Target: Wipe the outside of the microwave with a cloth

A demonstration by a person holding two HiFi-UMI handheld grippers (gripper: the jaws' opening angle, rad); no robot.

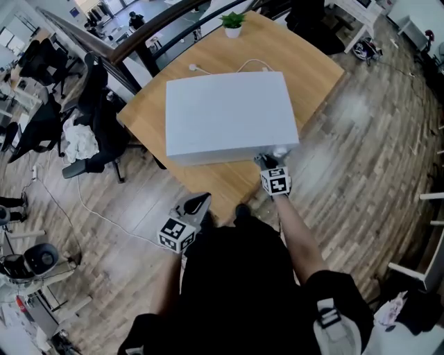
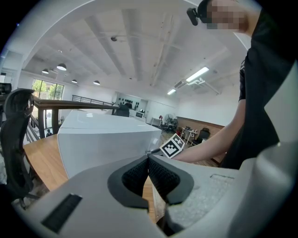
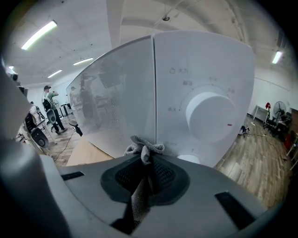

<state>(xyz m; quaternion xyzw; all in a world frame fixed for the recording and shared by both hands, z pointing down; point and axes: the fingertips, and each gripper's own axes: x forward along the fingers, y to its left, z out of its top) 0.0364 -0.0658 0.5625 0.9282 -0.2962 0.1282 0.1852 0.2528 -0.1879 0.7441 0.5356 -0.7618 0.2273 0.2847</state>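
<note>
A white microwave (image 1: 225, 114) stands on a round wooden table (image 1: 298, 59). In the right gripper view its front fills the frame, with the glass door (image 3: 116, 102) on the left and a round white dial (image 3: 209, 114) on the right. My right gripper (image 3: 146, 160) is shut on a grey cloth (image 3: 144, 148), and the bunched cloth touches the front's lower edge at the seam by the door. In the head view that right gripper (image 1: 272, 168) is at the microwave's front right corner. My left gripper (image 1: 196, 206) hangs low in front of the table, shut on nothing, its jaws (image 2: 148, 174) pressed together.
A small potted plant (image 1: 232, 24) and a white cable (image 1: 215, 69) lie on the table behind the microwave. Black office chairs (image 1: 97, 118) stand to the left, one with a white bundle on it. Wooden floor surrounds the table, and a dark railing (image 1: 166, 21) runs behind.
</note>
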